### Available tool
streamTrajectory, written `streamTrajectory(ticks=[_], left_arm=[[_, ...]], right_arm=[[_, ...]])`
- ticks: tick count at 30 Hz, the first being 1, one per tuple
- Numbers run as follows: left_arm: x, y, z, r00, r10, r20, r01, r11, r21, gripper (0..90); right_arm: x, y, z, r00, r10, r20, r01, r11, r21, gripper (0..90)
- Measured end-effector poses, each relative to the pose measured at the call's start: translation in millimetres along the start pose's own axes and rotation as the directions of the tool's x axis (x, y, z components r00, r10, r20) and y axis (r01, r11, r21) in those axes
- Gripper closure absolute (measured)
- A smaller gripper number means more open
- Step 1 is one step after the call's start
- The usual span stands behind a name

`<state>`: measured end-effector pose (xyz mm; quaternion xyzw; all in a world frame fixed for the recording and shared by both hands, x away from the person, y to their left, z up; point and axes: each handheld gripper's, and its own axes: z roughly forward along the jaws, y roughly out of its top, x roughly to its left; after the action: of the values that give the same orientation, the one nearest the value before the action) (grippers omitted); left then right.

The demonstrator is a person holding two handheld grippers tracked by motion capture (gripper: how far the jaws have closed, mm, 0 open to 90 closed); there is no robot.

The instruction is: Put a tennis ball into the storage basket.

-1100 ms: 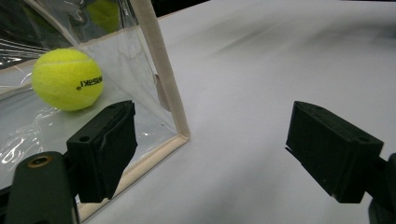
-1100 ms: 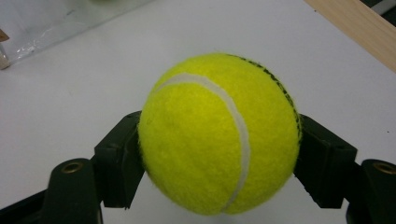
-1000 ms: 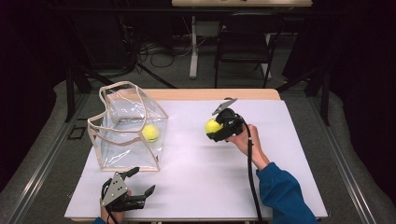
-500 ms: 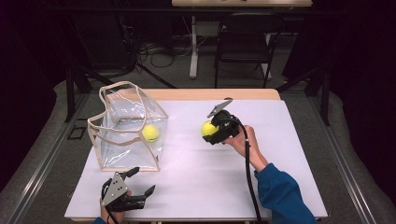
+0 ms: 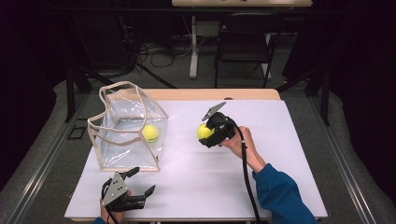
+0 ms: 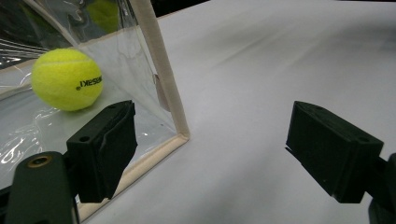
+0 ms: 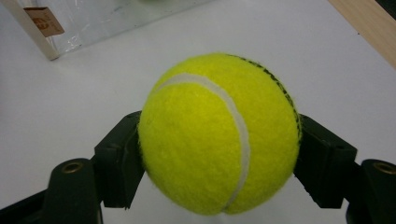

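Right gripper, carried by a blue-sleeved forearm reaching in from the lower right, is clamped on a yellow tennis ball, jaws pressing both its sides above the white table, pointing toward the clear bag. Left gripper rests low at the near edge, jaws wide apart and holding nothing, beside the bag's corner, where a second tennis ball lies inside

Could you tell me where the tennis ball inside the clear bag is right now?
In the high view, the tennis ball lies inside the clear bag, near its right wall, table's left side.
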<state>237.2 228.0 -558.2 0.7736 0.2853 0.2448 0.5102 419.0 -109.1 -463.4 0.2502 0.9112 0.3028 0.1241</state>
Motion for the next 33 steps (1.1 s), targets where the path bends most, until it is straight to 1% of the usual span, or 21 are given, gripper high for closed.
streamTrajectory(ticks=[3,8,16,19,20,23,24,33], left_arm=[[0.1,-0.2,0.4,1.0000,-0.003,0.003,0.003,1.0000,-0.002,16.1],[0.2,-0.2,0.3,1.0000,-0.003,0.002,0.003,1.0000,0.001,16.1],[0.4,-0.2,0.1,1.0000,-0.004,0.002,0.004,1.0000,-0.003,16.1],[0.3,-0.2,0.3,1.0000,-0.005,0.003,0.005,1.0000,-0.002,16.1],[0.1,-0.1,0.0,1.0000,-0.004,0.000,0.004,1.0000,-0.003,16.1],[0.0,-0.1,0.3,1.0000,-0.004,0.000,0.004,1.0000,-0.001,16.1],[0.0,-0.1,0.3,1.0000,-0.004,0.000,0.004,1.0000,0.001,16.2],[0.4,-0.3,0.4,1.0000,-0.004,0.003,0.004,1.0000,-0.002,16.1]], right_arm=[[3.5,2.6,-0.5,0.9999,-0.017,-0.001,0.017,1.000,0.001,25.6],[7.7,7.3,-2.1,0.9995,-0.030,-0.011,0.030,1.000,-0.005,25.7],[12.3,14.1,-5.0,0.9992,-0.037,-0.017,0.037,0.999,-0.015,25.7],[12.2,17.5,-6.7,0.9989,-0.044,-0.018,0.043,0.999,-0.025,25.7],[12.7,18.4,-7.4,0.9991,-0.039,-0.018,0.038,0.999,-0.026,25.7],[13.5,22.2,-11.6,0.9988,-0.048,-0.006,0.047,0.998,-0.051,25.7],[13.9,23.2,-13.2,0.9991,-0.043,-0.008,0.042,0.998,-0.055,25.7],[13.8,29.1,-19.0,0.9987,-0.049,-0.018,0.047,0.995,-0.089,25.7]])
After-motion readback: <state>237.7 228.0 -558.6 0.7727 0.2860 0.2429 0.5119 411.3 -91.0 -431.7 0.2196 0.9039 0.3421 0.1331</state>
